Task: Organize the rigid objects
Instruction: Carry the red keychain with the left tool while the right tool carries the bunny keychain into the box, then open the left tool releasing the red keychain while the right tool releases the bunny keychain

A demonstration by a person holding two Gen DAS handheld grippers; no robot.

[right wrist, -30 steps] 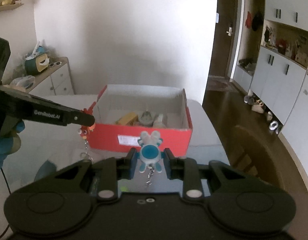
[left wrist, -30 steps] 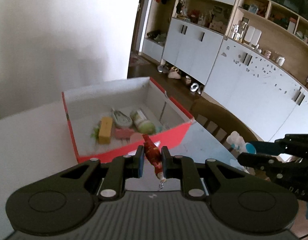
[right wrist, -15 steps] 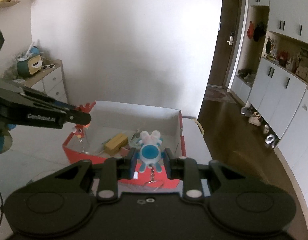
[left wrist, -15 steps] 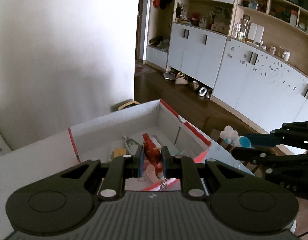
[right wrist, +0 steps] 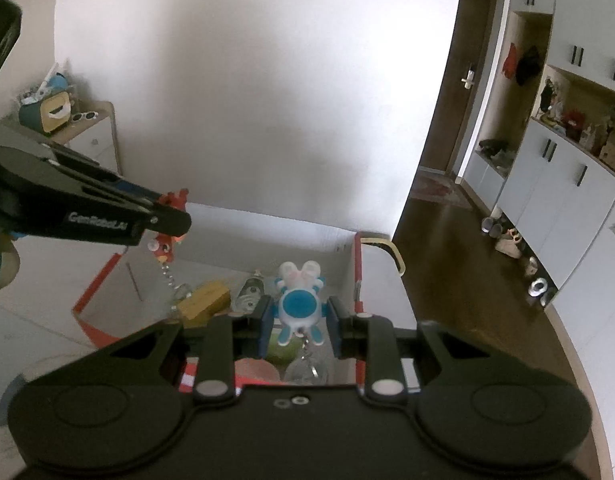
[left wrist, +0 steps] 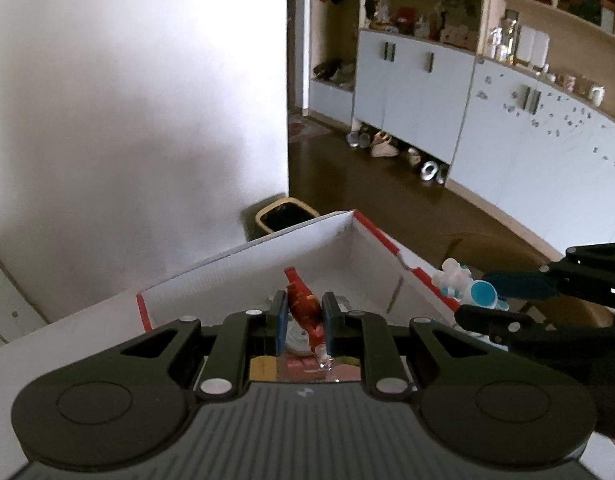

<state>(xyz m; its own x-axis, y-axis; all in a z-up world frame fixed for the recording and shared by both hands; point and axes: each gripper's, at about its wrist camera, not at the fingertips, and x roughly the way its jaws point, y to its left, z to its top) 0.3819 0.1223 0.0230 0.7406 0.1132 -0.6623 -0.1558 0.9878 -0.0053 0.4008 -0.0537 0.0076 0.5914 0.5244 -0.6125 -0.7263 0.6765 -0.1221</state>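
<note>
White lettering "GenRobot.AI" runs along the side of the black left gripper [right wrist: 169,220], at far left.

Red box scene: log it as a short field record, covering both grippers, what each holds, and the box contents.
left gripper: shut on red keychain figure, above the box
right gripper: shut on blue-and-white rabbit keychain, above the box
container: open red box, white inside
box contents: yellow block, grey figure, other items partly hidden
</note>
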